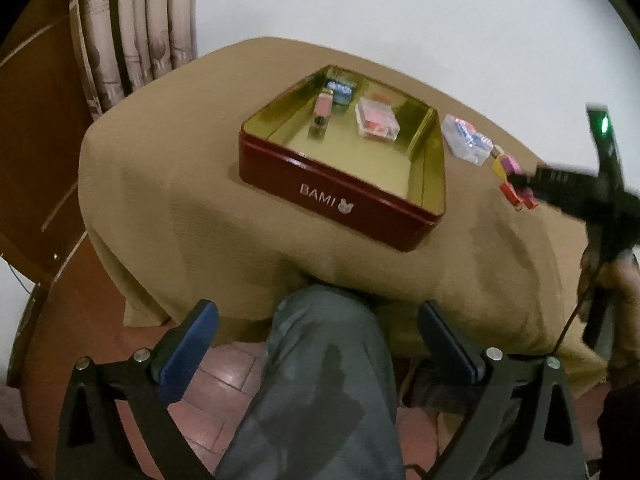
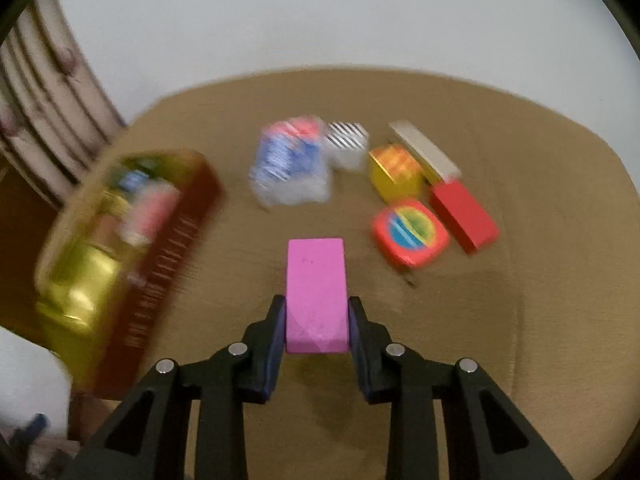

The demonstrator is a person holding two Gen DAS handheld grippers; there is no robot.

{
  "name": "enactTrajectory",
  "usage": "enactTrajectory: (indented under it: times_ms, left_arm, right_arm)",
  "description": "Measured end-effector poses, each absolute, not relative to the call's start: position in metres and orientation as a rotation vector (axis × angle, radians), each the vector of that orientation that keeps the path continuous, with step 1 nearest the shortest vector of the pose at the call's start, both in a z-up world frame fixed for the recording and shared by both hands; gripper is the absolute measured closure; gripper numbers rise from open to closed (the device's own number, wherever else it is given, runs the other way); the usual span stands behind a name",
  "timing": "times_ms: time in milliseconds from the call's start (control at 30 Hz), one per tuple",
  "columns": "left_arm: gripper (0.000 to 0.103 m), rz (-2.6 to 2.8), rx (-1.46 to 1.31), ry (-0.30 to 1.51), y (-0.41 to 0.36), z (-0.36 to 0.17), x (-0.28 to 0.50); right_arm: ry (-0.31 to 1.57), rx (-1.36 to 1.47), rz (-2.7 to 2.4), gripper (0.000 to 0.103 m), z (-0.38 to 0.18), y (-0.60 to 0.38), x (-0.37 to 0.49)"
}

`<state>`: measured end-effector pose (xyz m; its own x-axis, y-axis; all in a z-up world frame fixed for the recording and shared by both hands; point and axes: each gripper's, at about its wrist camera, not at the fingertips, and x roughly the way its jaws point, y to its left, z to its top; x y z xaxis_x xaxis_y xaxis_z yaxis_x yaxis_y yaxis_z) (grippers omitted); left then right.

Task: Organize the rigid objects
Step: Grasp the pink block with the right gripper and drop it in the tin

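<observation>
At the far left a patterned curtain [image 1: 132, 28] hangs against a pale wall, beside dark wood. The left gripper [image 1: 318, 344] sits low in front of the table with its jaws spread wide and nothing between them; below it is the person's knee [image 1: 324, 360] in grey trousers. On the tan cloth [image 1: 180, 184] stands an open red tin [image 1: 340, 196] with a gold inside. Within it lie a pink piece [image 1: 322, 114], a blue packet [image 1: 340, 90] near the far corner, and a clear box [image 1: 376, 122] with red contents. Just right of the tin lies a clear case [image 2: 290, 164] with blue and red inside, and next to it a striped box [image 2: 346, 142]. Nearer, in front of these and over bare cloth, the right gripper [image 2: 317, 320] is clamped on a pink block [image 2: 316, 280], its pads pressing both long sides. Further right a cluster rests on the cloth: a yellow cube [image 2: 396, 174], a pale flat bar [image 2: 424, 150] behind it, a red rounded square [image 2: 410, 232] with a coloured disc on top, and a red block [image 2: 464, 210] just beside that. The right view is blurred toward the tin.
</observation>
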<state>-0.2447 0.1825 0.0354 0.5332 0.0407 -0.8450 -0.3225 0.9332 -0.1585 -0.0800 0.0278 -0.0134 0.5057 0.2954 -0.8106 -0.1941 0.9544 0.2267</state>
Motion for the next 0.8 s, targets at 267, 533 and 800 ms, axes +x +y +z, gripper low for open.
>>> enactTrajectory:
  times_ms: [267,533,800]
  left_arm:
    - [0.003,0.181,-0.312,0.960,0.180,0.043,-0.247]
    - [0.003,0.183,-0.358,1.001,0.189,0.035,-0.242]
    - [0.003,0.177,-0.389,1.033,0.198,0.029,-0.241]
  right_arm:
    - [1.005,0.048,0.494,0.073,0.038,0.131,-0.048]
    - [1.088,-0.016,0.421,0.073,0.009,0.179,-0.004]
    - [1.162,-0.067,0.299,0.073,-0.025,0.197,0.012]
